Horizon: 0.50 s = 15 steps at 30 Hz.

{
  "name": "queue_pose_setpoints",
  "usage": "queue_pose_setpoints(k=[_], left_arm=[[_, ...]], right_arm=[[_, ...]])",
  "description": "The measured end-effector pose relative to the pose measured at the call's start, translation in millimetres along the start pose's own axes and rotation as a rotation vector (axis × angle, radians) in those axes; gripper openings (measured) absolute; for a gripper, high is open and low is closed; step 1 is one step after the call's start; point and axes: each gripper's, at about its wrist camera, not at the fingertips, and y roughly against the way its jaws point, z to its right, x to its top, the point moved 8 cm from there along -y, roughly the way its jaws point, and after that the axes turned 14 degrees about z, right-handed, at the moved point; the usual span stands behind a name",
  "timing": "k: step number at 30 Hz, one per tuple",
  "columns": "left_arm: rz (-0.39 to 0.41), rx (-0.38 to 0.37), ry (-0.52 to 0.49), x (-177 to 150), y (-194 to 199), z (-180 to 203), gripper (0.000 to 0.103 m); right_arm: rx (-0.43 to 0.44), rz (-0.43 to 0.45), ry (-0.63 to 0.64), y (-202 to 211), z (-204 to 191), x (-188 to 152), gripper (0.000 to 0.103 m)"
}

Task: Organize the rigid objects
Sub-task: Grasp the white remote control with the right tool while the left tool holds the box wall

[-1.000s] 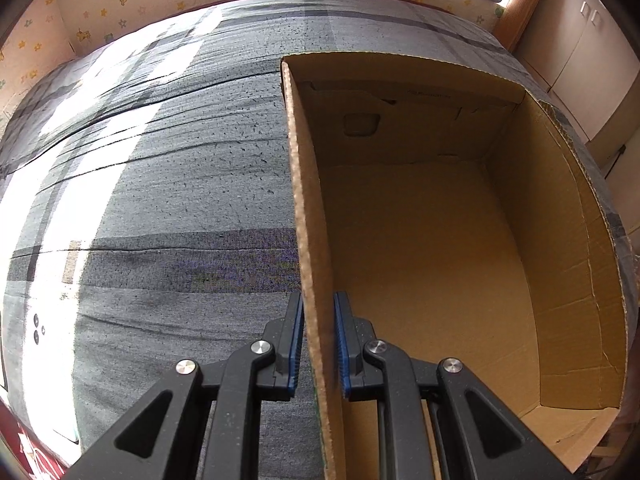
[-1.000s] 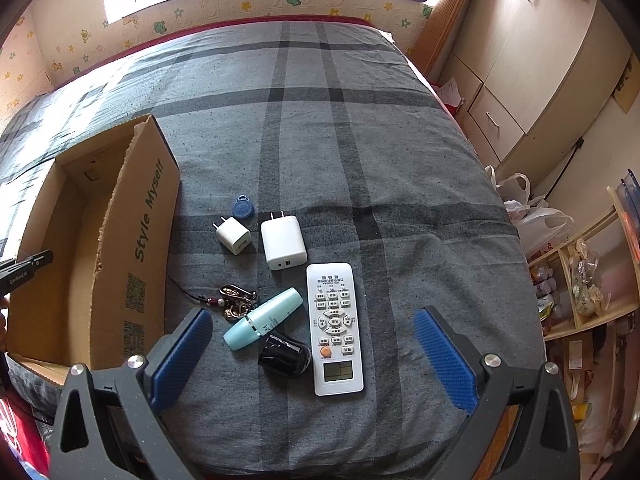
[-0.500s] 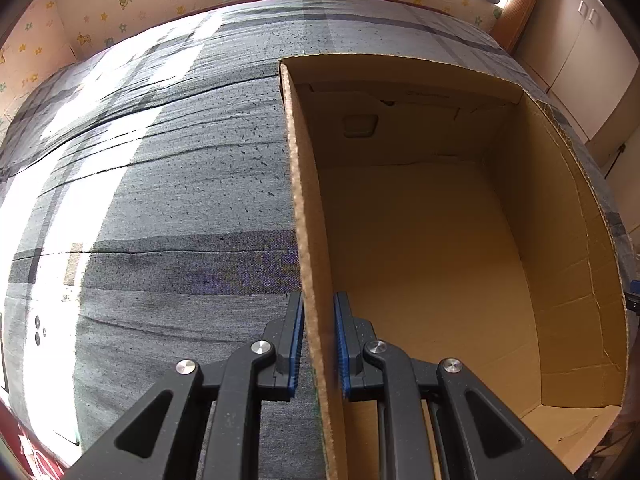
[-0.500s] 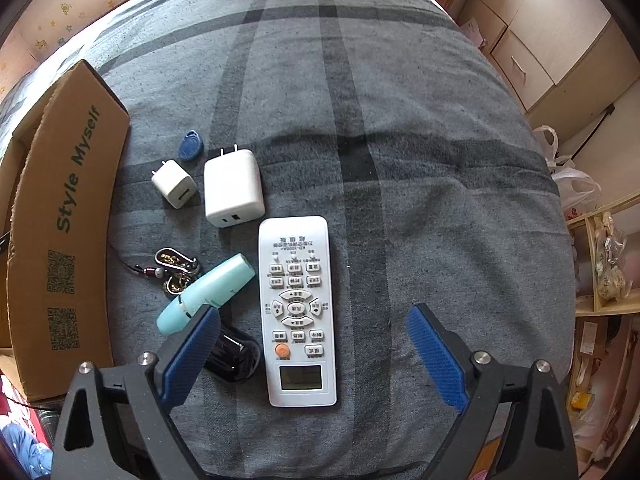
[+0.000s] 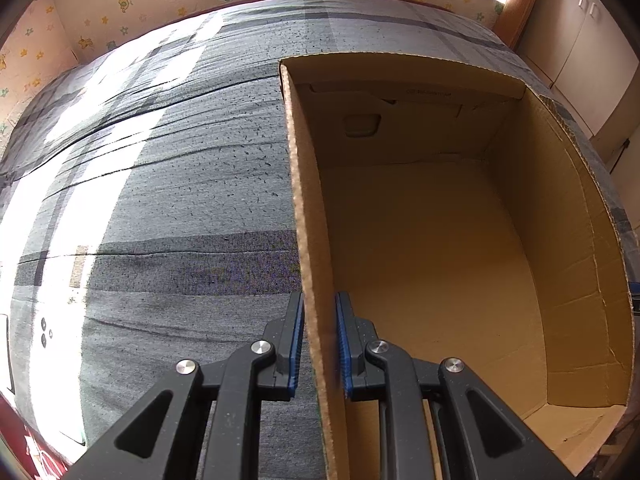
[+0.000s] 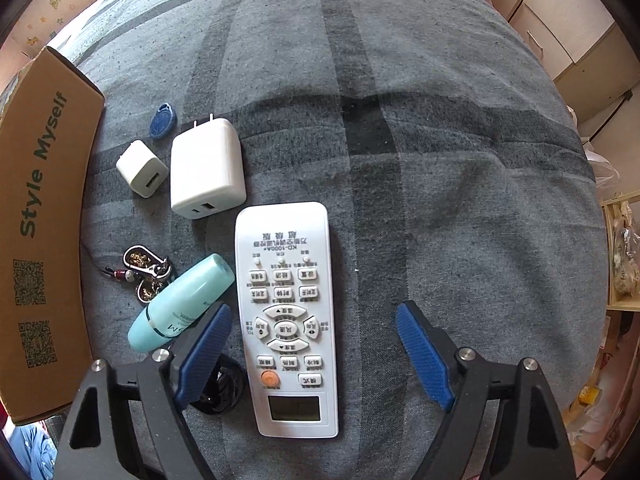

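Fingers (image 5: 297,340) pinch box wall (image 5: 310,240); remote (image 6: 286,312) right view only.

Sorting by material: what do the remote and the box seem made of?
Remote: looks like hard white plastic with a smooth, slightly glossy shell and rubbery-looking buttons. Box: brown corrugated cardboard, matte; the fluted edge shows along its wall.

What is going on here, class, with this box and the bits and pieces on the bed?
A person is tidying small items into a cardboard box, a gripper in each hand. The left gripper is shut on the box's side wall. The right gripper, jaws just closing but not yet gripping, straddles the white remote. The chargers, blue tag, keyring and mint tube lie on the bedspread. The box is empty.
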Motion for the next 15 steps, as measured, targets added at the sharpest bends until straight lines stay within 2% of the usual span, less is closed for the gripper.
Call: queue_pose_setpoints(k=[1,3,15], left_arm=[[0.000,0.000,0.003,0.3,0.5,-0.2,0.018],[-0.001,0.005,-0.002,0.9,0.8,0.1,0.018],[-0.001,0.008,-0.025,2.4,1.5,10.3,0.016]], right_arm=[[0.001,-0.003,-0.002,-2.6,-2.4,-0.2,0.082],[0.021,-0.012,-0.011,-11.6,-6.1,-2.2,0.050],[0.003,0.040,-0.008,12.3,-14.5,2.6,0.049]])
